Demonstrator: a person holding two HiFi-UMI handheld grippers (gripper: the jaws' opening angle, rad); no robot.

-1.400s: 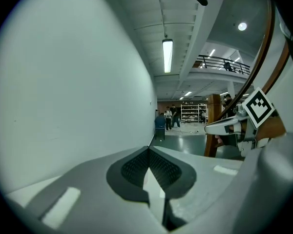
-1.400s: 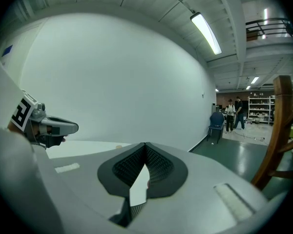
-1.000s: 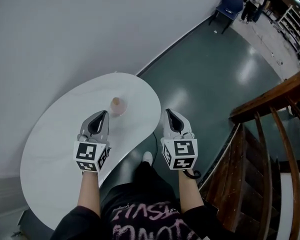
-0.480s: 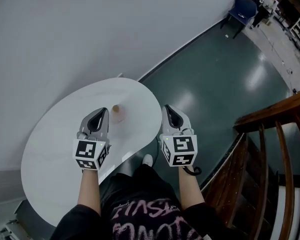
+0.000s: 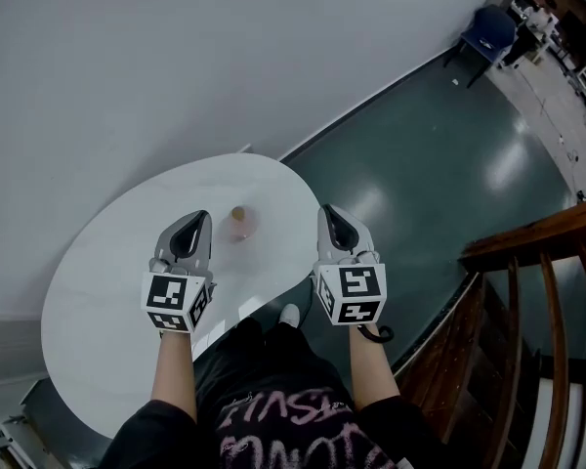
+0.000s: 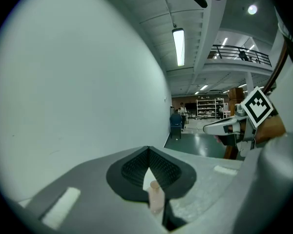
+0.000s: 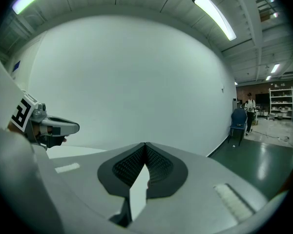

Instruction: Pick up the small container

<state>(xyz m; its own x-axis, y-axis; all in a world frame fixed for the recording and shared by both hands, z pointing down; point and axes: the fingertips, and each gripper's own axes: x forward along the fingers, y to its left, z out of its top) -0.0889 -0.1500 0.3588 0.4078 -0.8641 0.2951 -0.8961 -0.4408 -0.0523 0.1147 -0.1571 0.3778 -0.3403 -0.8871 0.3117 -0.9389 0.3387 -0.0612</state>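
The small container stands on the white tabletop, just ahead of the left gripper. The right gripper hovers beside the tabletop's edge. Both seem pressed together, holding nothing. A wooden railing stands well apart.

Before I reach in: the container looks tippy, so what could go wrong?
The left gripper has its jaws together; pushed forward like this, it could knock the container over. The container stands toward the table's right edge, so a nudge might send it off.
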